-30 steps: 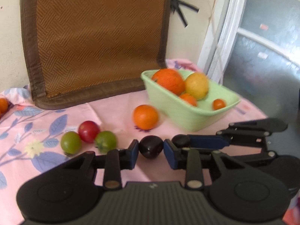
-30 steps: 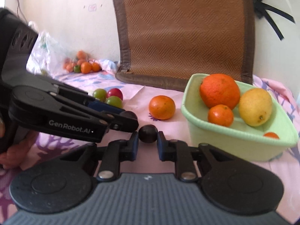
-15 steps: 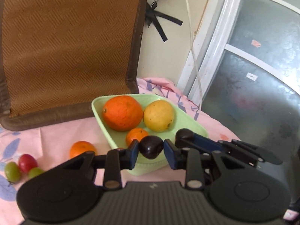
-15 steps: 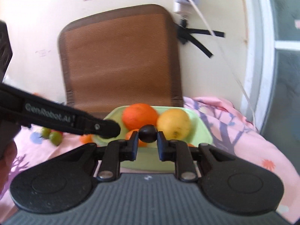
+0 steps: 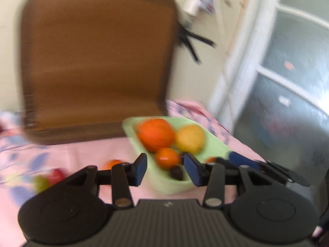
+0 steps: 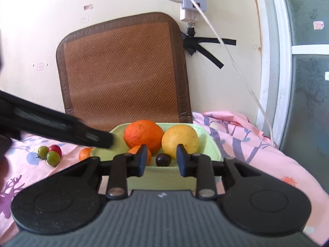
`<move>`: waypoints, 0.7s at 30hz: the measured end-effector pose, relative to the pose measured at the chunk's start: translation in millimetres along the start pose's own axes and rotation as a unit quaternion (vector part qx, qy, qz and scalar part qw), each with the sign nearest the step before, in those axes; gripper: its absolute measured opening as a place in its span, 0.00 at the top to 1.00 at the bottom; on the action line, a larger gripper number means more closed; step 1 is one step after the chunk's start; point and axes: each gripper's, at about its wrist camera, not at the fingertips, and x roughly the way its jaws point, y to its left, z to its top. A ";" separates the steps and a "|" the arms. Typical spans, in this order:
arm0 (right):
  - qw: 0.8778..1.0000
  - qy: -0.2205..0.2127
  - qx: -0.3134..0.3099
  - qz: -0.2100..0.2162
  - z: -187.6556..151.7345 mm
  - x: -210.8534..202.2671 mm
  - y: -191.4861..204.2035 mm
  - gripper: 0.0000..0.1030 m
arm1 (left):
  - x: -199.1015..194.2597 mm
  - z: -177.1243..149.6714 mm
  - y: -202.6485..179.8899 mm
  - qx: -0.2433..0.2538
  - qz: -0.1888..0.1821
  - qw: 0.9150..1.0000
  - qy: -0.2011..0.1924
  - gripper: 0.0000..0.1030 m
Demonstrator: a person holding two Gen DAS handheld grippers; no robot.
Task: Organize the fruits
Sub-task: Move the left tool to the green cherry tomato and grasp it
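Left on cloth (image 6: 236, 131): two green tomatoes (image 6: 48, 155), red tomato (image 6: 55, 148), small orange (image 6: 84, 153) beside basin, all outside.

Green basin (image 6: 207, 144): big orange (image 6: 143, 134), yellow citrus (image 6: 180, 137), small orange (image 6: 134, 152) in. Dark plum (image 6: 163, 160) free inside near front wall.

My left gripper (image 5: 165, 169): jaws opening, pads clear of dark fruit (image 5: 176, 173) below, view blurred.

My right gripper (image 6: 162, 160): jaws opening, plum in gap, untouched.

Judgement: roughly half done; four loose fruits to go.
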 end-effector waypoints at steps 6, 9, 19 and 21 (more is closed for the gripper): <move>0.999 -0.014 0.033 0.040 5.8 -7.3 0.6 0.68 | -52.0 -15.1 90.1 -0.094 0.087 0.992 -0.014 0.60; 0.995 0.004 0.044 0.095 14.0 -6.4 14.9 0.68 | -61.7 -20.1 126.1 -0.150 0.089 0.985 -0.013 0.60; 0.974 0.109 -0.048 0.193 9.9 42.3 115.3 0.67 | -22.7 -15.4 147.3 -0.152 0.056 0.986 0.027 0.46; 0.970 0.125 -0.057 0.203 8.2 53.8 126.8 0.66 | -15.9 -16.7 146.7 -0.150 0.053 0.987 0.032 0.46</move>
